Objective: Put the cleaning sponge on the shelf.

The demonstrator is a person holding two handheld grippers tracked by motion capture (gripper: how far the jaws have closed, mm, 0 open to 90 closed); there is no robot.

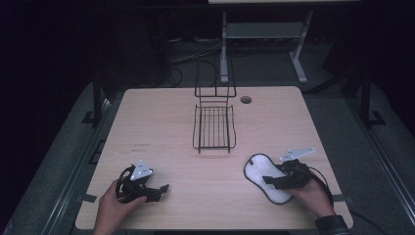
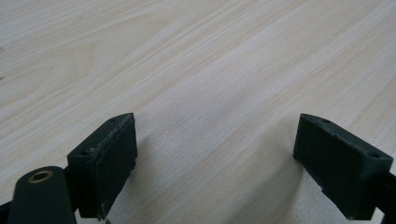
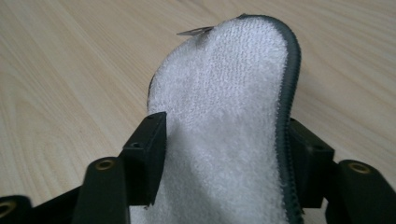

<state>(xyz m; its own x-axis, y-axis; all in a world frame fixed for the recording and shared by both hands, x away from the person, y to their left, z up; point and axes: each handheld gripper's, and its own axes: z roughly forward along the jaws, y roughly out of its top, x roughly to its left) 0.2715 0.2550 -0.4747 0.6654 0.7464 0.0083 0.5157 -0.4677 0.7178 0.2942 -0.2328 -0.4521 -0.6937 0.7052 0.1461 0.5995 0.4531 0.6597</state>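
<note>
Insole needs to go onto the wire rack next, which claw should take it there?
Right. The right claw is already closed on the white insole. The left claw hangs open over bare table, apart from it. The wire rack stands midway ahead.

White pad's (image 3: 224,116) near end cropped

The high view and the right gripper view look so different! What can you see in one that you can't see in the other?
The high view alone takes in the black wire rack at the middle of the table, the round hole in the tabletop behind it, the left gripper with jaws apart over bare wood, and both hands.

The right gripper view alone brings out the insole's fuzzy towel-like surface and the stitched grey edging, plus a small tag at its far end.

Both show the white insole, the right gripper closed on it, and the light wooden table.
</note>
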